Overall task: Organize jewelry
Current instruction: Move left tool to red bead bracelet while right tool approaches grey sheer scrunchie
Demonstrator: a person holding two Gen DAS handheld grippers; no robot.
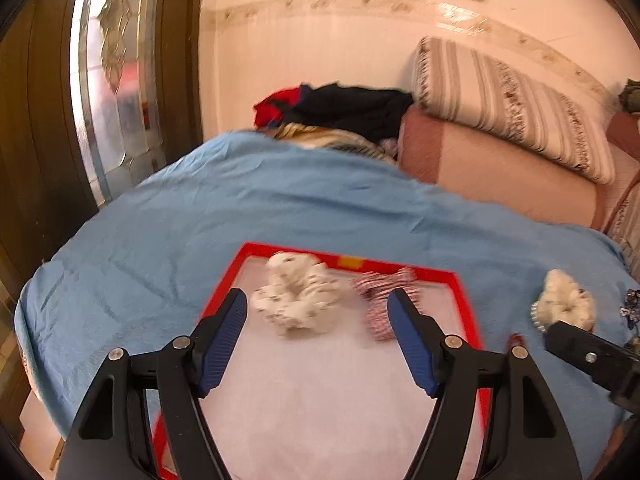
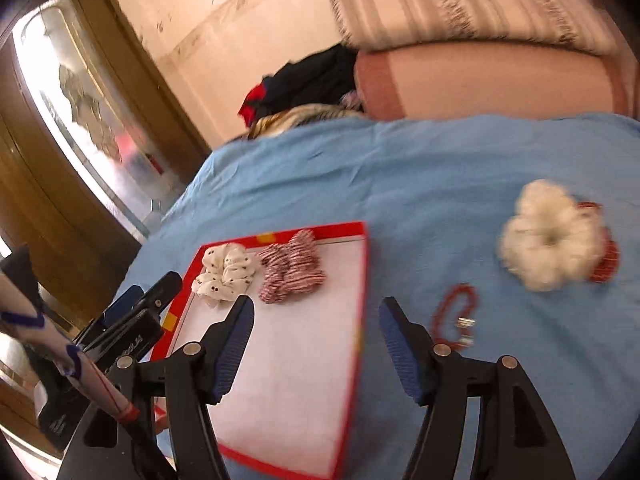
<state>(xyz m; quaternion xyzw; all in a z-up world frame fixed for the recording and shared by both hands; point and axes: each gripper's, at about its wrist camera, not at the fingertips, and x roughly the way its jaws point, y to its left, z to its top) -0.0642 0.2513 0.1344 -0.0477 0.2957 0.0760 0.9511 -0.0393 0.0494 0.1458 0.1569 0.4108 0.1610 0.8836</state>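
Already the red-rimmed tray (image 2: 362, 280) holds a spotted white scrunchie (image 2: 226, 272) and a striped red-and-white one (image 2: 290, 272) at its twelve-o'clock end. Both the left gripper (image 1: 318, 320) and the right gripper (image 2: 316, 330) are spread wide, carrying nothing. The red bead bracelet (image 2: 454, 316), at two o'clock of the right gripper, looks the likeliest next pick; the fingers should straddle the strand and pinch low, sparing the blue bedsheet (image 2: 440, 160).

Left gripper (image 1: 318, 310) and right gripper (image 2: 316, 316) — jaws apart, empty, angled downward.
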